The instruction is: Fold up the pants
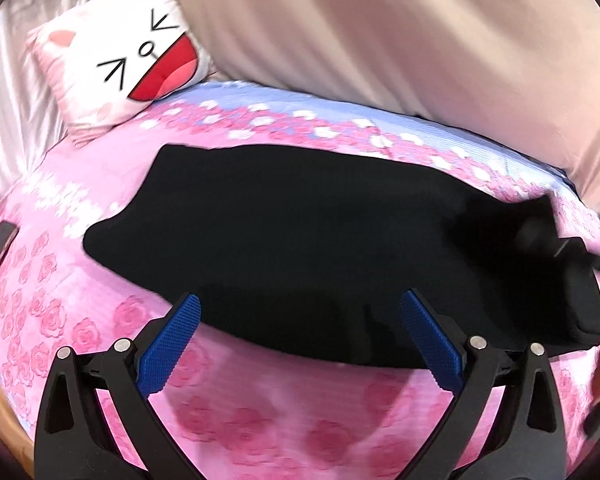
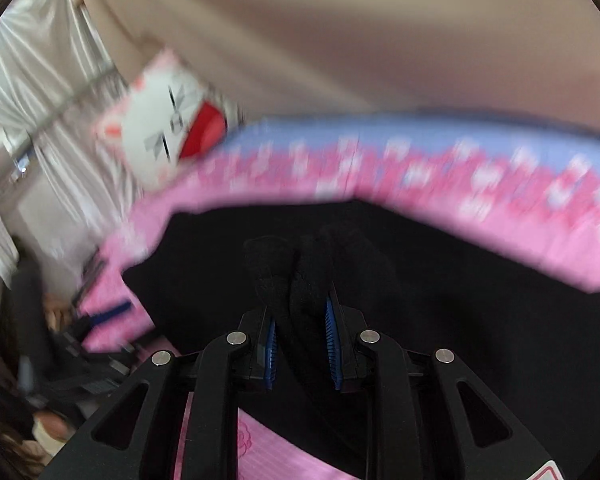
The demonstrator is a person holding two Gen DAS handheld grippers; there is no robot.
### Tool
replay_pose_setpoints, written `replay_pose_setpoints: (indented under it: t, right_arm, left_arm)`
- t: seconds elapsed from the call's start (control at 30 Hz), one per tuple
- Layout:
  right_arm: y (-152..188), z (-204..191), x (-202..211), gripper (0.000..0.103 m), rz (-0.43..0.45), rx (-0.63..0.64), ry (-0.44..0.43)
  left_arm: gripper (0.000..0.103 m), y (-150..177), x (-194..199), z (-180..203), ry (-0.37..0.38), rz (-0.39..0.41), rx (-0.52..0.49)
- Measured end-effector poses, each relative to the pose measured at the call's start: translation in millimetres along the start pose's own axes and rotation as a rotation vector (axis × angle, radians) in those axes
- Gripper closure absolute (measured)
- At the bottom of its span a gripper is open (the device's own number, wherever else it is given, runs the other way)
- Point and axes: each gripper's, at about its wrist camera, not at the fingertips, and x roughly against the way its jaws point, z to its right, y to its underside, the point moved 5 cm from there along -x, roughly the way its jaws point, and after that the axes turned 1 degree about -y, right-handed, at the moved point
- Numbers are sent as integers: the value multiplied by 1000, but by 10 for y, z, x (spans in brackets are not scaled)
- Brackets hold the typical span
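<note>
You're mid-fold: right gripper [image 2: 300,312] is pinching a bunch of the black pants [image 1: 300,240], left gripper [image 1: 300,320] is hovering spread & empty. Final fold + flattening probably still to do.

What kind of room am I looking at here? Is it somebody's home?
Most likely a bedroom in a home. Black pants lie spread on a bed covered by a pink rose-print bedspread, a white cushion with a cartoon cat face sits at its far corner, and pale satin curtains hang behind.
</note>
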Motion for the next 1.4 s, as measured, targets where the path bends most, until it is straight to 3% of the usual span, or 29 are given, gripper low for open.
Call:
replay_pose_setpoints:
  t: [0.1, 0.2, 0.23, 0.3, 0.37, 0.43, 0.6, 0.67, 0.7, 0.73, 0.8, 0.83, 0.93, 1.0, 1.07, 1.13, 1.17, 1.2, 1.27, 1.33, 1.4]
  right_arm:
    - [310, -62, -314, 77, -92, 19, 17]
    - [397, -97, -86, 70, -57, 28, 2]
    - [399, -80, 93, 70, -23, 5, -26]
    - [372, 11, 452, 61, 52, -44, -52]
    - [375, 176, 882, 49, 139, -60, 24]
    - [407, 348, 1202, 49, 190, -68, 123]
    - [677, 843, 1751, 49, 275, -198, 235]
    - [777, 1000, 1816, 49, 280, -238, 247]
    - [825, 1070, 1851, 49, 281, -258, 249]
    - [896, 1147, 1883, 49, 283, -281, 248]
    - [995, 1275, 1939, 49, 282, -309, 247]
    - [1020, 1308, 1954, 49, 286, -317, 249]
    - [1068, 1420, 2004, 49, 301, -357, 243]
    - [1068, 1461, 2072, 49, 320, -373, 231]
    - [1068, 1452, 2090, 49, 331, -361, 234]
    - [1097, 1504, 2041, 49, 316, -355, 253]
    - [1116, 1549, 1989, 49, 297, -368, 268]
    - [1120, 1567, 1953, 49, 285, -376, 277]
    - [1111, 1525, 1900, 49, 281, -374, 269]
    - [1073, 1429, 1830, 48, 268, -342, 252]
    - [1039, 1386, 1714, 44, 236, -309, 267]
  left_arm:
    - [5, 15, -37, -64, 43, -24, 7]
    - [5, 35, -43, 2, 127, -59, 3]
    - [5, 27, -43, 60, 167, -72, -1]
    - [5, 4, -49, 204, 237, -90, -9]
    - [5, -47, -98, 385, 317, -124, -12]
    - [5, -93, -194, 602, 390, -168, -11]
    - [5, -75, -627, 966, 434, -317, 59]
    - [5, -117, -647, 1018, 390, -277, 66]
    - [11, -125, -631, 1069, 398, -273, 56]
    - [37, -123, -637, 1176, 431, -283, 38]
    - [64, -101, -698, 1307, 392, -306, -19]
    - [80, -111, -685, 1366, 358, -277, -52]
    - [90, -253, -544, 1395, 400, -253, -56]
    - [90, -437, -339, 1336, 412, -183, -58]
    - [88, -513, -307, 1230, 325, -130, -89]
    - [83, -368, -578, 1186, 207, -187, -149]
    - [80, -265, -677, 1157, 174, -231, -162]
    - [76, -230, -666, 1123, 188, -228, -148]
    - [60, -247, -386, 880, 256, -150, -91]
    - [12, -326, -179, 598, 229, -74, -24]
    - [12, -402, 21, 110, 141, -4, 72]
